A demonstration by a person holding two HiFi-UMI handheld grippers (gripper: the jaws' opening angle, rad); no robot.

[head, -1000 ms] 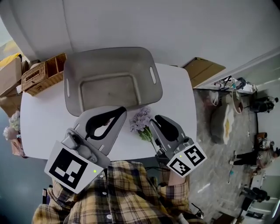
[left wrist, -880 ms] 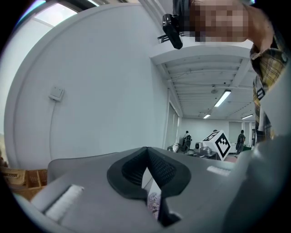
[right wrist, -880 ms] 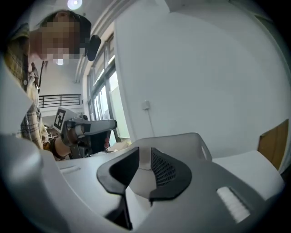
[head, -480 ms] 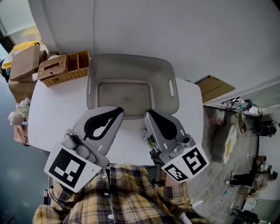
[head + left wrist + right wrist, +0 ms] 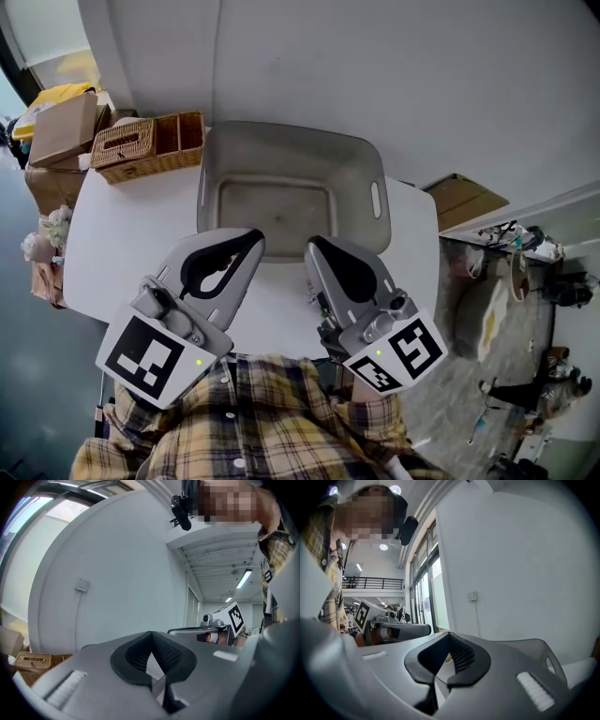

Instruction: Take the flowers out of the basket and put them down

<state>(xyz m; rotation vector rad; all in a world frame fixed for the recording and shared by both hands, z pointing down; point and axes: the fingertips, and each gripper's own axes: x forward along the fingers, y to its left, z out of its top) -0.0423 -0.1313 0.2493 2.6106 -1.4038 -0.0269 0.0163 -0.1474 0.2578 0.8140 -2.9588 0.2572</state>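
The grey plastic basket (image 5: 361, 173) stands empty at the back of the white table (image 5: 122, 244). Only a small green and lilac bit of the flowers (image 5: 312, 298) peeks out on the table, left of my right gripper's body. That right gripper (image 5: 312, 244) is shut with nothing between its jaws, its tip at the basket's near rim. My left gripper (image 5: 255, 236) is beside it, also shut and empty. The right gripper view has shut jaws (image 5: 449, 635) with the basket's rim (image 5: 543, 653) behind. Shut jaws (image 5: 151, 634) fill the left gripper view, where the right gripper (image 5: 220, 625) shows too.
A wicker organiser (image 5: 150, 145) sits at the table's far left corner, with cardboard boxes (image 5: 61, 127) beyond it. Another cardboard box (image 5: 464, 199) lies on the floor to the right. A pale bunch (image 5: 42, 239) sits off the table's left edge.
The right gripper has lifted off the flowers and moved left, and now covers most of them; its jaws have closed. The left gripper has barely shifted. The head view swung towards the basket.
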